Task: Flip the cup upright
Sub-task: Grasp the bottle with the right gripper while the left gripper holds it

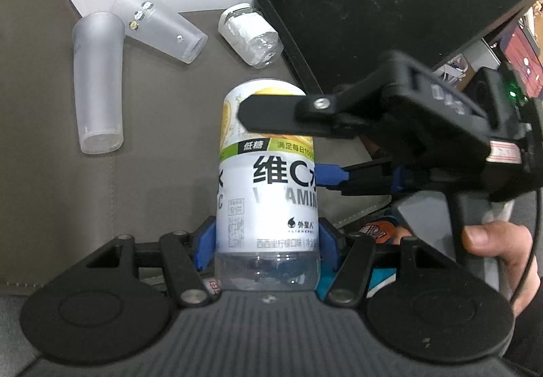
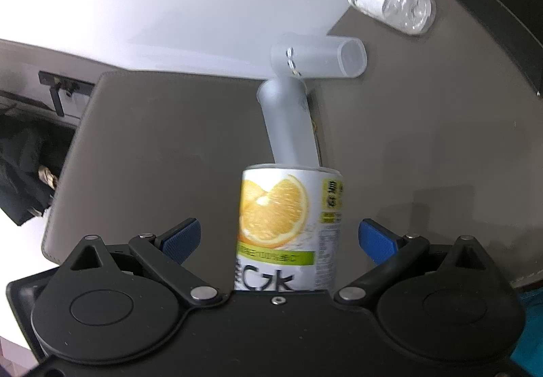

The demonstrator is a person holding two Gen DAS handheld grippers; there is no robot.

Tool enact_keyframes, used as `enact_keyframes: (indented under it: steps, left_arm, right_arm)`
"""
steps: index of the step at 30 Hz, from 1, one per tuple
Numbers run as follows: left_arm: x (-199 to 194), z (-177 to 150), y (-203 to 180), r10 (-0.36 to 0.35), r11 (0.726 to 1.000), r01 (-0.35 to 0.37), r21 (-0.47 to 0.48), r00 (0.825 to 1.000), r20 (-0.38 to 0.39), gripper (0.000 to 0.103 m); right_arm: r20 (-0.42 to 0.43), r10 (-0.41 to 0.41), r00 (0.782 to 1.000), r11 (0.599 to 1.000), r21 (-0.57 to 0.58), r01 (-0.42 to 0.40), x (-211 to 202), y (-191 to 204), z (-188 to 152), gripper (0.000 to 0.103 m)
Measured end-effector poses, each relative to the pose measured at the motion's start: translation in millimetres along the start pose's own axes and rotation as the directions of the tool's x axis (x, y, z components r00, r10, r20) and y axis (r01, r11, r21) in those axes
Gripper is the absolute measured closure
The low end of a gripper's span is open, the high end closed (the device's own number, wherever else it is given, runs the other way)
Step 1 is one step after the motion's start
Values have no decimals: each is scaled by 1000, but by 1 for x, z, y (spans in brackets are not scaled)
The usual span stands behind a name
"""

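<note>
Gripped between the blue pads of the left claw (image 1: 266, 248), low in the centre of the left wrist view, is a labelled cup (image 1: 268, 180) cut from a drinks bottle — white sleeve, orange-slice print, clear plastic at the end nearest the camera. The pads are closed firmly on its lower sides. The right claw (image 2: 280, 241) is seen spread wide in its own view, with the same cup (image 2: 288, 231) standing between the fingers and touched by neither; in the left wrist view one of its black fingers crosses in front of the cup's far end.

Whether the cup is yet upright cannot be settled from these views, and neither can which end is the mouth. It is judged to be in mid-handling, not yet set down and released.

On the grey surface (image 1: 163, 153) three more pieces lie on their sides: a tall frosted cup (image 1: 98, 81) at the left of the frame, a second frosted cup (image 1: 159, 25) with small stickers touching it at upper left, and a clear cup with a white band (image 1: 251, 34) at upper centre, just beside a black tray (image 1: 390, 3). These are judged to be left — if they belong to the task.
</note>
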State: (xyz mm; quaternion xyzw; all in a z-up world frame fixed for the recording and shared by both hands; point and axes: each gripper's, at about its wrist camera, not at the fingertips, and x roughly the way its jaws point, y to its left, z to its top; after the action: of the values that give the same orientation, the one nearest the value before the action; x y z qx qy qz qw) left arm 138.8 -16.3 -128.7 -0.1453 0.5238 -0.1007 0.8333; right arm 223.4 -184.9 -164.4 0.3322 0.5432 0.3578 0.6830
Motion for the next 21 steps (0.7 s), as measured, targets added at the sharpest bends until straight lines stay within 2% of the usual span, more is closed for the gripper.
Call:
enact_keyframes:
  steps: [3, 5, 7, 12, 16, 18, 21]
  left_arm:
    - [-4, -5, -5, -3, 1000, 3, 31, 1000, 6, 42]
    - [-6, -8, -5, 7, 999, -8, 31, 1000, 5, 42]
    - [-6, -10, -4, 13, 1000, -13, 25, 1000, 6, 42]
    - [-9, -14, -5, 21, 1000, -21, -10, 1000, 2, 42]
    - [-16, -13, -5, 19, 999, -19, -36, 1000, 10, 40]
    - [-20, -15, -4, 19, 999, -18, -48, 1000, 23, 39]
    - [-29, -20, 3, 58, 997, -56, -47, 997, 50, 39]
  right_arm:
    - [-5, 2, 1000, 1000, -5, -2, 1, 3, 0, 7]
    - [-9, 4, 1000, 1000, -13, -4, 1, 3, -1, 18]
    - [-18, -3, 1000, 1000, -13, 3, 0, 3, -2, 42]
    - [-8, -22, 1000, 998, -51, 21, -3, 9, -6, 42]
    - [35, -36, 999, 997, -74, 39, -12, 15, -6, 42]
    - [62, -59, 996, 993, -96, 65, -18, 17, -6, 42]
    - [103, -106, 989, 985, -124, 119, -26, 17, -6, 42]
